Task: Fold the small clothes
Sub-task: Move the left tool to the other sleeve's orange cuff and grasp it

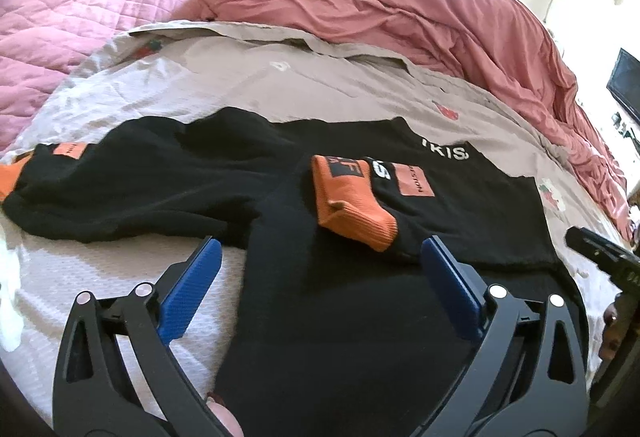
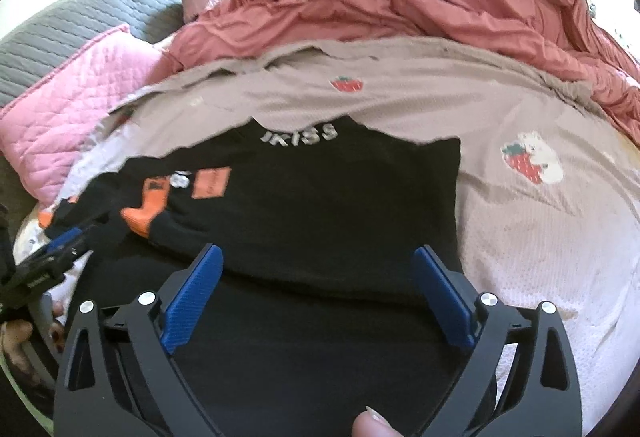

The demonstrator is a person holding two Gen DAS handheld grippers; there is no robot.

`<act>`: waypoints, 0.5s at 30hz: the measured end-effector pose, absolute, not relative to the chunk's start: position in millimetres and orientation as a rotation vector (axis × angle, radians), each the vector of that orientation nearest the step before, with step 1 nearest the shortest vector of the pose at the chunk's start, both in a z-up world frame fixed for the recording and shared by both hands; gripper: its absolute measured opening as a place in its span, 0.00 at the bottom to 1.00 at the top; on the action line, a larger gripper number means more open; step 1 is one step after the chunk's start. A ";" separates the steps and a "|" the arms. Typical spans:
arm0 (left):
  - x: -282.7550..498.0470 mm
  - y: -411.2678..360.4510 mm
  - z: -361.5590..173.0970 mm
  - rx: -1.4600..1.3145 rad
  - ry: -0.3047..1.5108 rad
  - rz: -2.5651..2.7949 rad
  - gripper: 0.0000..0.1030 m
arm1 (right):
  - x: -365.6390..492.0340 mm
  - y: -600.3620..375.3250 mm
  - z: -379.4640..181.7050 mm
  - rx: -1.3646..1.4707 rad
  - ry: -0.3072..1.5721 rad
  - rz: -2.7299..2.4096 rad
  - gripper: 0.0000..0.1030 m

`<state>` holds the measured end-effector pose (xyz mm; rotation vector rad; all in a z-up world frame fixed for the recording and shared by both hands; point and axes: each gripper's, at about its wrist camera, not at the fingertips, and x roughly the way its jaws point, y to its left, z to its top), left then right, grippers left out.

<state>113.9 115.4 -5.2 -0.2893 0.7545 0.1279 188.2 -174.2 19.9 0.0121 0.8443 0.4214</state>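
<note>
Black sweater point(image 1: 340, 317) lies flat for folding; beside its orange cuff point(image 1: 352, 197), my left gripper point(image 1: 320, 257) and right gripper point(image 2: 316, 269) gape, holding nothing.

Home bedroom, unmade bed point(image 2: 520, 245) with strawberry-print sheet, rumpled red duvet point(image 1: 420, 9), pink quilted pillow point(image 1: 80, 17)

- Left gripper point(image 1: 320, 253): jaws spread wide, blue pads point(image 1: 192, 289) facing each other, nothing clamped between them; it points forward and down at a slant.
- Right gripper point(image 2: 318, 257): jaws likewise spread wide, blue pads point(image 2: 444, 297) apart, nothing pinched; same downward slant.
- Fingertip point(image 2: 370, 423) of the person: visible at the lower edge of the right wrist view, behind the jaws.
- In the right wrist view the left gripper appears at the left edge; in the left wrist view the right gripper appears at the right edge.
</note>
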 end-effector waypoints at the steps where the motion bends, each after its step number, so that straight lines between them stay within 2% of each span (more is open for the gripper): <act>1: 112.1 118.3 -4.8 -0.292 0.753 0.138 0.91 | 187.3 -173.2 22.9 0.015 0.835 0.424 0.93; 15: 87.4 149.0 4.9 -0.333 0.721 0.221 0.91 | 157.7 -129.7 44.2 -0.042 0.757 0.507 0.93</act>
